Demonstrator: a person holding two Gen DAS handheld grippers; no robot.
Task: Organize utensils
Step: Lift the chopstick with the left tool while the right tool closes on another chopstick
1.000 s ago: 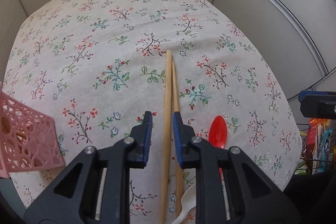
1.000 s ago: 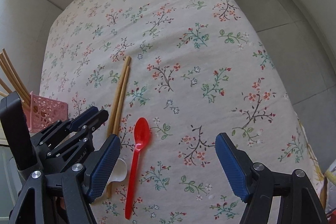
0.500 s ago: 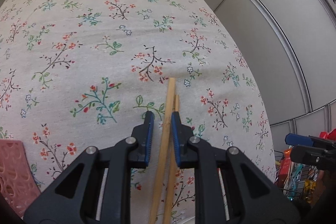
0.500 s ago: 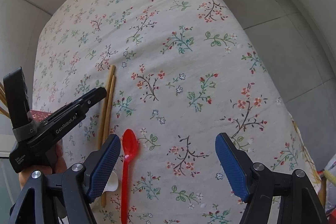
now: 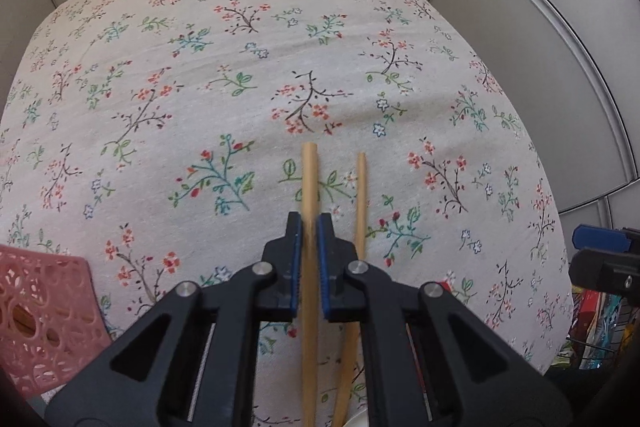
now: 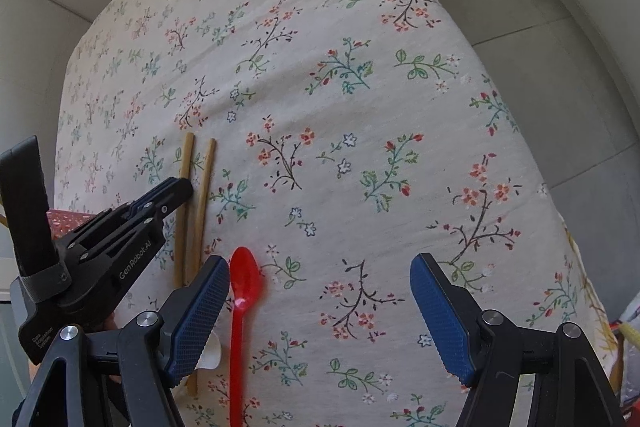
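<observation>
My left gripper (image 5: 307, 227) is shut on one wooden chopstick (image 5: 309, 179), which runs between its blue pads and is lifted off the cloth. The second chopstick (image 5: 361, 195) lies on the floral tablecloth just to its right. In the right wrist view the left gripper (image 6: 182, 187) holds the left chopstick (image 6: 186, 159), beside the other chopstick (image 6: 206, 179). A red plastic spoon (image 6: 244, 279) lies next to them, and a white spoon (image 6: 212, 351) shows partly behind my right finger. My right gripper (image 6: 320, 311) is wide open and empty above the cloth.
A pink perforated utensil basket (image 5: 44, 315) stands at the left, its rim also showing in the right wrist view (image 6: 68, 217). The floral tablecloth (image 5: 240, 67) covers the table. Grey wall panels lie beyond. Colourful packages (image 5: 600, 315) sit off the table's right edge.
My left gripper has closed on one chopstick and raised it, so the two chopsticks now lie apart. My right gripper has stayed open and drifted slightly nearer the red spoon.
</observation>
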